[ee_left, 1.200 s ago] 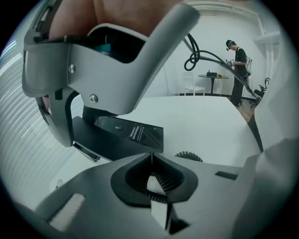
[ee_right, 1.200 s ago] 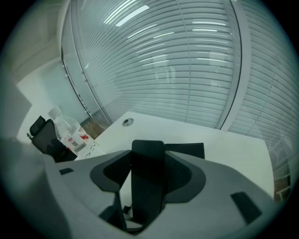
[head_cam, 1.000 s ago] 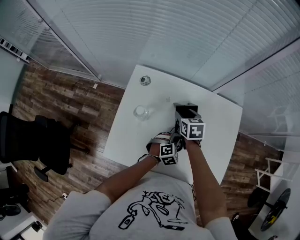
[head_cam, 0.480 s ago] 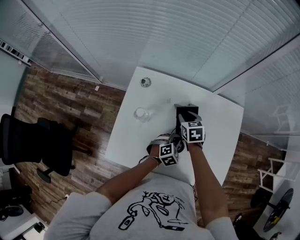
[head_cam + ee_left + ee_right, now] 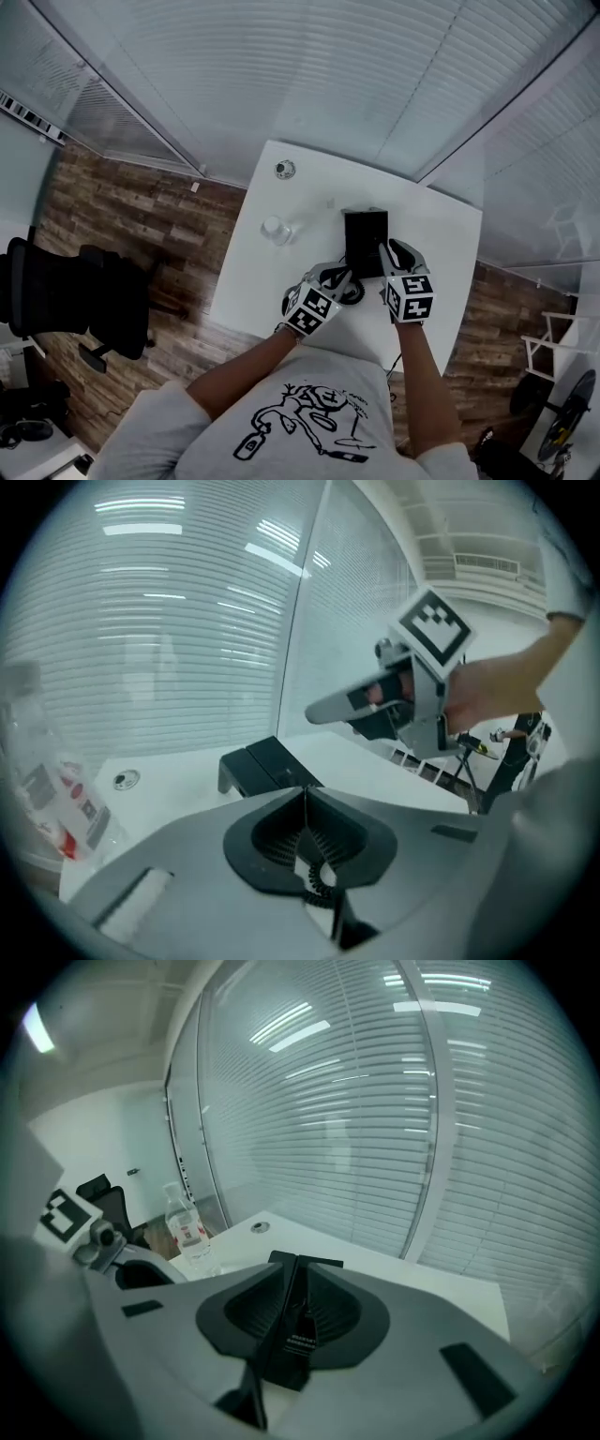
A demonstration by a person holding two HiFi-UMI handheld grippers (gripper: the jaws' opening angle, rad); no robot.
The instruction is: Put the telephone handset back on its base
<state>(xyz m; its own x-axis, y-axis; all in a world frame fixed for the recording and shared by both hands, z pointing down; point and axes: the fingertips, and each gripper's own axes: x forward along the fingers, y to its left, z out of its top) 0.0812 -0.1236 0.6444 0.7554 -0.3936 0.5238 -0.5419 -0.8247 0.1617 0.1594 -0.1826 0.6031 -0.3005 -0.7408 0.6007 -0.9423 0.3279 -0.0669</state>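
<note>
The black telephone base (image 5: 365, 242) lies flat in the middle of the white table (image 5: 281, 267); it also shows in the left gripper view (image 5: 264, 765). My right gripper (image 5: 392, 255) hangs beside the base's right edge. Its jaws are closing, and a black slab, the handset (image 5: 289, 1340), stands edge-on between the pads. From the left gripper view, the right gripper (image 5: 330, 705) floats above the table with that dark piece in it. My left gripper (image 5: 305, 794) is shut, and the coiled cord (image 5: 319, 877) shows just under its jaws.
A clear water bottle (image 5: 275, 230) stands left of the base. A round cable grommet (image 5: 285, 170) sits near the table's far left corner. Glass walls with blinds close in the far sides. A black office chair (image 5: 66, 291) is on the wood floor at left.
The right gripper has drawn back from over the base toward the person and to the right, so the base's top now shows whole. The left gripper has shifted slightly left.
</note>
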